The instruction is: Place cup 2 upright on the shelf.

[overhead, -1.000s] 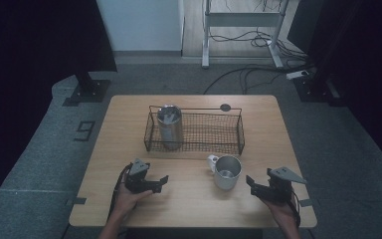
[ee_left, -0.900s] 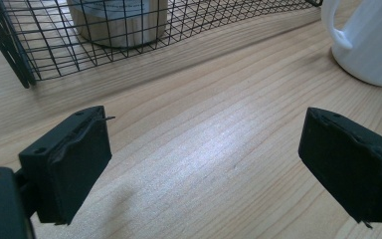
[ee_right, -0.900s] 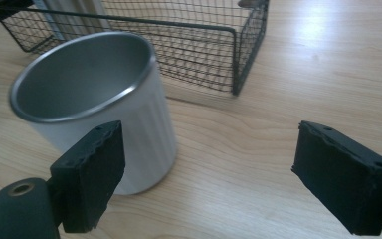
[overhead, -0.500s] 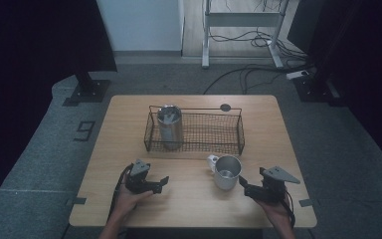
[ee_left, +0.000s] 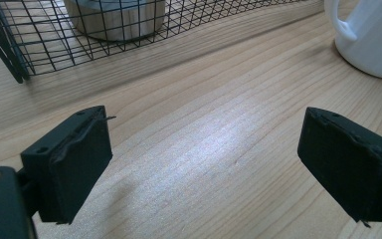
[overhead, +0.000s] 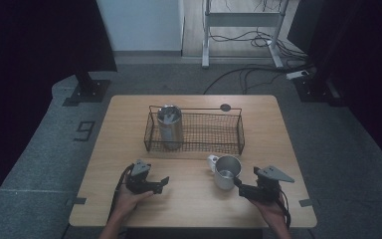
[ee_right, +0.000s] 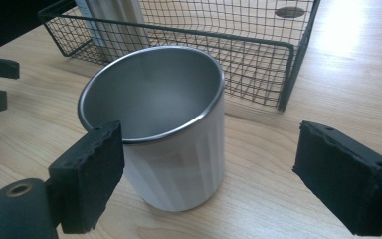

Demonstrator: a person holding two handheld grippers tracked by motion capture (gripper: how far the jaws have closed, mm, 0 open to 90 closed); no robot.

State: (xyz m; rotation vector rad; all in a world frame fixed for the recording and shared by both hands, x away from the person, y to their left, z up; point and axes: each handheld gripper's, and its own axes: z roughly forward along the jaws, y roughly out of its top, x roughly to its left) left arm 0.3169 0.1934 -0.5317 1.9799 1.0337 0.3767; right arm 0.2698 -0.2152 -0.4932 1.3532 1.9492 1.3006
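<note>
Since a second ago, the right gripper (overhead: 239, 186) has slid closer to the white cup (overhead: 226, 173), and the cup has not moved. Now the tips of that gripper sit just beside the cup on the side nearest the person. In the right gripper view, its two black jaws are spread wide. The cup (ee_right: 165, 124) stands between them but a bit farther off, and the pads do not touch it. The cup is upright and shiny grey inside.

The cup stands on the wooden table (overhead: 129, 124), just in front of the wire basket (overhead: 214, 132), near the basket's right end. Its handle points toward the basket. Inside the basket, at its left end, a metal can (overhead: 169, 124) stands upright. A small dark round spot (overhead: 225, 107) lies on the table just behind the basket.

The left gripper (overhead: 163, 183) rests on the table, well apart from the cup on its left, and it has stayed in place. Its jaws have just closed a little, but they are still spread with only bare table between them. In the left gripper view, the cup (ee_left: 373, 35) shows at the top right corner.
</note>
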